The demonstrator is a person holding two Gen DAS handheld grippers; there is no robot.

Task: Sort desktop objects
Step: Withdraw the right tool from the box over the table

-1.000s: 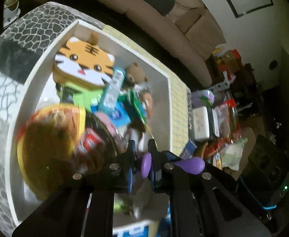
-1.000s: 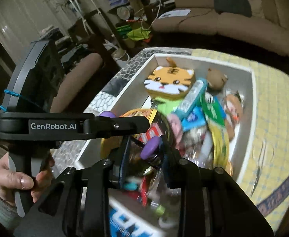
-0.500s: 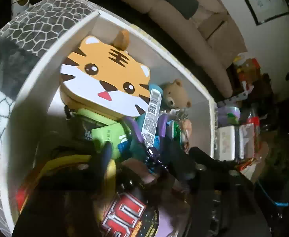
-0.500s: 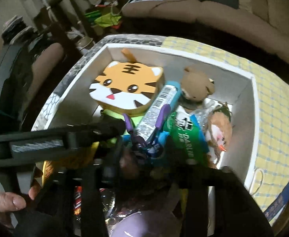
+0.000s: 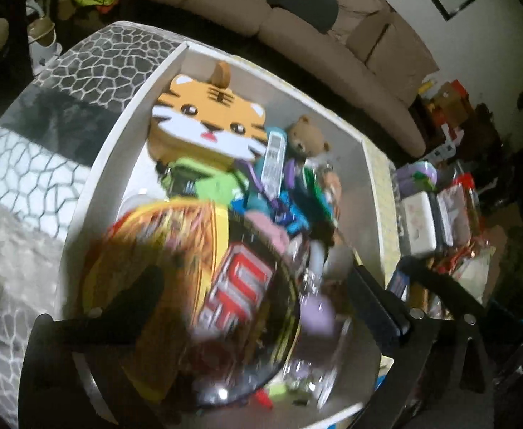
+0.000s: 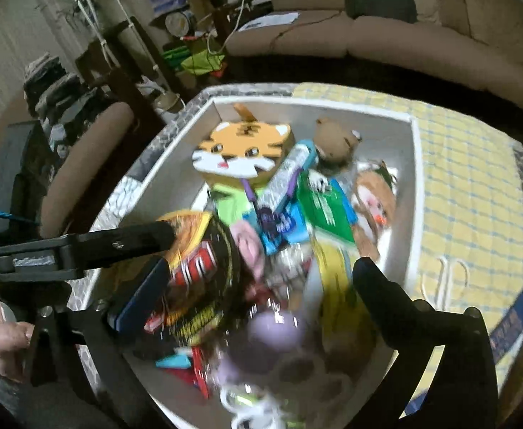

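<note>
A white box (image 5: 111,164) holds a tiger-face case (image 5: 208,121), a teddy bear (image 5: 304,139), a blue-and-white tube (image 5: 274,164), a yellow-and-black snack bag (image 5: 233,286) and more. Purple-handled scissors (image 5: 258,182) lie on the tube. My left gripper (image 5: 258,286) hangs over the snack bag, jaws opening wide and pressing on nothing. In the right wrist view, my right gripper (image 6: 261,268) is opening too, spread above the same heap (image 6: 197,261) and holding nothing. One of the left gripper's fingers (image 6: 129,241) reaches in from the left there. A blurred purple blob (image 6: 275,329) lies below.
The box stands on a pebble-patterned top (image 5: 82,71) beside a yellow checked cloth (image 6: 469,186). A brown sofa (image 5: 297,18) runs behind. Packets and boxes (image 5: 422,225) crowd the right side. A person's hand (image 6: 0,336) grips the left handle.
Both grippers went from shut to wide open. The purple thing that was at their tips is gone from them, and purple scissors now lie on the tube in the box.
</note>
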